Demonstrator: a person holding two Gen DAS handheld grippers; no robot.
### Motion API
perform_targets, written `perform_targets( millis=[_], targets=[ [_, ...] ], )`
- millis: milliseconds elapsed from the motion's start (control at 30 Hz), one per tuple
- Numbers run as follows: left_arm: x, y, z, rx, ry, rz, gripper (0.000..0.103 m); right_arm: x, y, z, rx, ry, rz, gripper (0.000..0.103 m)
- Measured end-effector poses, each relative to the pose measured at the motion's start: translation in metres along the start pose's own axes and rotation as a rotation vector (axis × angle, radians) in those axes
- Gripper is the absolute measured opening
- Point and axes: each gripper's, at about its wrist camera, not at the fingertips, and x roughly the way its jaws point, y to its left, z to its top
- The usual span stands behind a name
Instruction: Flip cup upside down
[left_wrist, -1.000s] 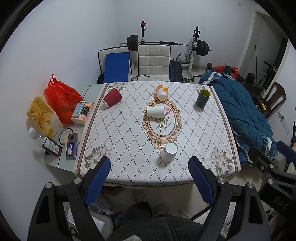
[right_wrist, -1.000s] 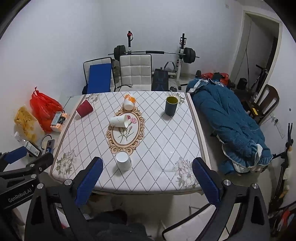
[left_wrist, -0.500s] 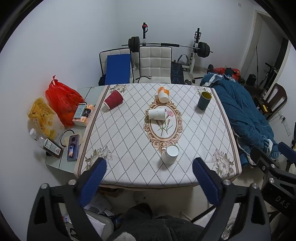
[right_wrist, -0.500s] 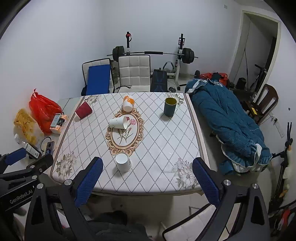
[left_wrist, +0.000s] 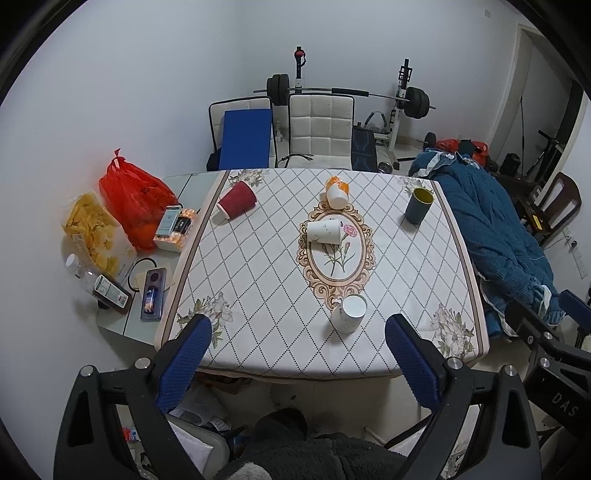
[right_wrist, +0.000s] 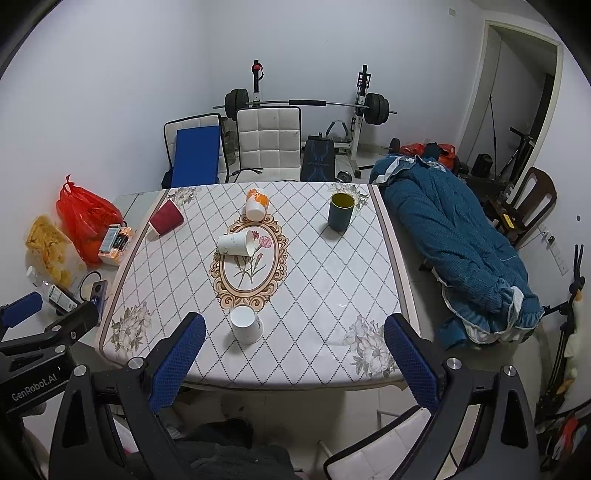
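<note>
Several cups stand or lie on the patterned tablecloth (left_wrist: 258, 280). A white mug (left_wrist: 349, 314) (right_wrist: 245, 325) stands upright near the front edge. A white paper cup (left_wrist: 324, 232) (right_wrist: 236, 243) lies on its side in the centre oval. An orange-and-white cup (left_wrist: 337, 192) lies tipped behind it. A red cup (left_wrist: 236, 205) lies at the far left, and a dark green cup (left_wrist: 418, 206) (right_wrist: 341, 211) stands upright at the far right. My left gripper (left_wrist: 298, 328) and right gripper (right_wrist: 294, 325) hover open before the table's front edge, both empty.
A side table (left_wrist: 184, 181) on the left carries a red bag (left_wrist: 131, 195), a snack bag (left_wrist: 92, 232) and small boxes. White chairs (left_wrist: 319, 125) and a barbell rack (left_wrist: 402, 99) stand behind. A blue quilt (left_wrist: 495, 229) lies along the right.
The left gripper's jaws have spread wider apart. The right gripper stays open, and no cup has moved.
</note>
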Motion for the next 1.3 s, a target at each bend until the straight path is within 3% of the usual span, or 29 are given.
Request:
perform_targets(
  millis=[500, 1300],
  targets=[
    [0.003, 0.001, 0.000, 0.002, 0.000, 0.006, 0.096, 0.011, -0.003, -0.003, -0.001, 0.015, 0.014, 0.099],
    [0.012, 0.001, -0.007, 0.003, 0.065, 0.008, 0.096, 0.020, -0.006, -0.010, -0.004, 0.047, 0.030, 0.099]
  ],
)
